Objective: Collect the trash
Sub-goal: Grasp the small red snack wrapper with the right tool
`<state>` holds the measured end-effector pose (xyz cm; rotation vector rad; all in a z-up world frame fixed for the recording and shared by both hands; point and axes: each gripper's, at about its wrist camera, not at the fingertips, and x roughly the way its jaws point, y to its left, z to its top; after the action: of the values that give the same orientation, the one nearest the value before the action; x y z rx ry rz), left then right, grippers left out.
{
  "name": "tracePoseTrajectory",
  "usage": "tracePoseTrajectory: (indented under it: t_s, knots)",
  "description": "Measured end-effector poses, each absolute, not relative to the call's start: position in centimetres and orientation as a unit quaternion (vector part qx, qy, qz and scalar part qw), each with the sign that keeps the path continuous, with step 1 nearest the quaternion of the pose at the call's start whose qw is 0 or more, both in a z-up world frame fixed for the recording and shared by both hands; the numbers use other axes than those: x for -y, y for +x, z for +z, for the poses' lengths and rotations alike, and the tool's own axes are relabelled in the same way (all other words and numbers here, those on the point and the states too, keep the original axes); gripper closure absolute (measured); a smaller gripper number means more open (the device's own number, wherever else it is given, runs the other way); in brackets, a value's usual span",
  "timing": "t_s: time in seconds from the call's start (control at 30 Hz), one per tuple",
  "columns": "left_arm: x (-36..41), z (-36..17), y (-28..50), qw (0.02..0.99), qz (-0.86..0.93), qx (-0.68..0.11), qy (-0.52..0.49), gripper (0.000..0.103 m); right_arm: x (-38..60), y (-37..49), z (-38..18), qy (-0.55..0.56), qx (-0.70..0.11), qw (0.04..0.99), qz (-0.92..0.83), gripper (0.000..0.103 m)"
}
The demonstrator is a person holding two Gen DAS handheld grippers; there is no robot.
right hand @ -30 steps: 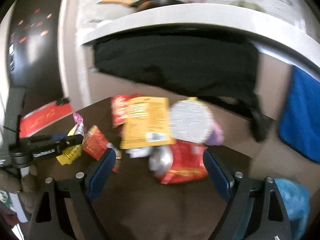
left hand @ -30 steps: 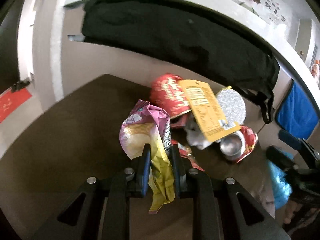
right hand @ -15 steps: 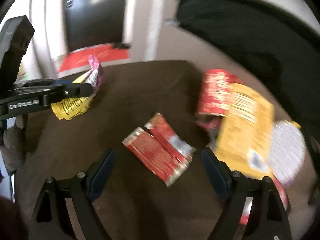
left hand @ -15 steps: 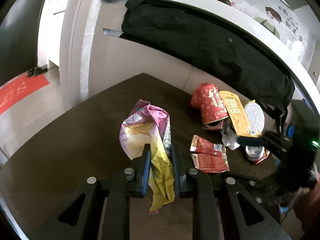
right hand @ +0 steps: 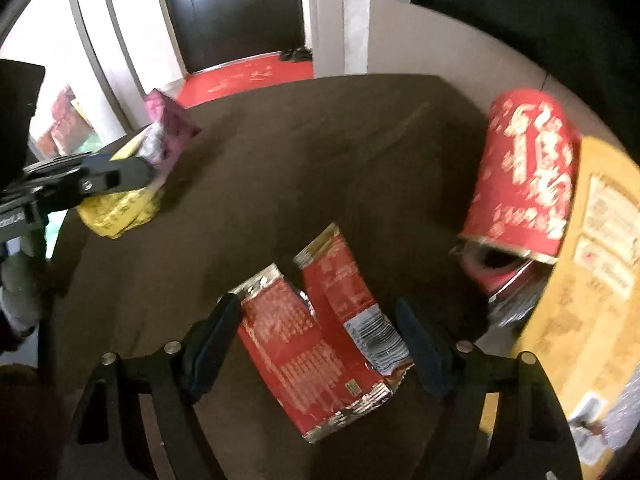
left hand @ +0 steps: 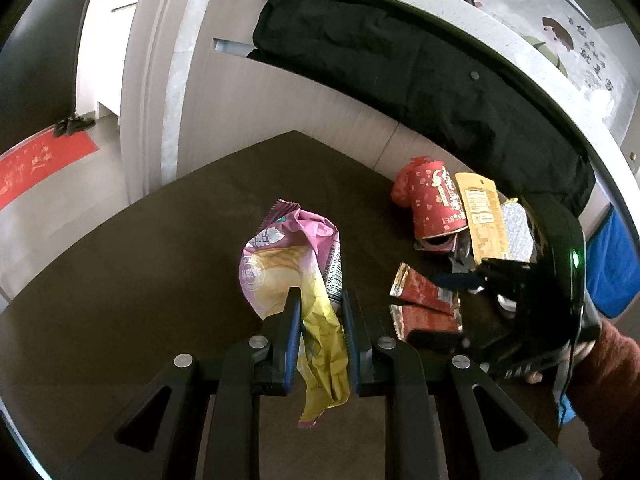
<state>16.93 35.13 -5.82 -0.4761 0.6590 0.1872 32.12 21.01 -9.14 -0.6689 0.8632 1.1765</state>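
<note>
Right tool [right hand: 318,332] now straddling crinkled foil packets [right hand: 320,332]

- A dark brown table [left hand: 168,240], one corner pointing at the wall
- A black garment [left hand: 400,64] hanging from a white ledge [left hand: 540,60] behind the table
- Cartoon figures [left hand: 556,36] pictured on the wall above the ledge
- A blue cloth [left hand: 612,268] at the right edge, beside the garment
- A red floor mat [right hand: 248,80] before a dark door [right hand: 240,8]
- A pair of dark shoes [right hand: 295,54] at the mat's far edge, by the door
</note>
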Motion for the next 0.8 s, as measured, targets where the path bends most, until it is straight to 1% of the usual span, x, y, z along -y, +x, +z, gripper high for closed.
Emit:
tracePoseTrajectory:
  t_s: [0.07, 0.13, 0.17, 0.2, 0.23, 0.33, 0.37, 0.47, 0.6, 0.8]
  knots:
    - [-34.9, -5.7, 17.1, 0.914, 0.090, -0.320, -0.230, 0.082, -20.9, 31.2, -9.4, -0.313, -0.373, 0.697, 0.526, 0.025]
    - [-34.6, -5.5, 17.2, 0.916, 0.089, -0.320, -0.226, 0.082, -20.7, 30.9, -9.4, -0.313, -0.369, 0.706, 0.517, 0.028]
    - [-34.4, -5.3, 17.2, 0.917, 0.089, -0.319, -0.224, 0.082, -20.9, 31.0, -9.3, -0.307, -0.375, 0.709, 0.513, 0.039]
    - [-34.2, -5.1, 17.2, 0.917, 0.089, -0.318, -0.222, 0.082, -20.7, 31.1, -9.1, -0.297, -0.382, 0.713, 0.508, 0.053]
    - [-33.9, -4.9, 17.2, 0.919, 0.088, -0.317, -0.220, 0.082, -20.4, 31.2, -8.8, -0.290, -0.389, 0.719, 0.497, 0.059]
    - [-32.8, -4.0, 17.2, 0.922, 0.084, -0.311, -0.213, 0.082, -19.0, 31.2, -7.6, -0.264, -0.399, 0.736, 0.479, 0.072]
    - [-32.3, -3.6, 17.2, 0.924, 0.082, -0.308, -0.209, 0.082, -18.6, 30.9, -7.1, -0.253, -0.400, 0.742, 0.474, 0.082]
    - [-30.1, -2.2, 17.4, 0.931, 0.070, -0.300, -0.193, 0.082, -15.6, 30.5, -5.2, -0.217, -0.394, 0.764, 0.463, 0.082]
    - [-26.1, 0.2, 18.0, 0.942, 0.039, -0.287, -0.167, 0.082, -9.2, 28.8, -0.8, -0.170, -0.362, 0.808, 0.433, 0.082]
    - [-18.1, 4.1, 19.6, 0.957, -0.032, -0.258, -0.130, 0.082, 1.1, 27.2, 5.1, -0.120, -0.305, 0.877, 0.351, 0.082]
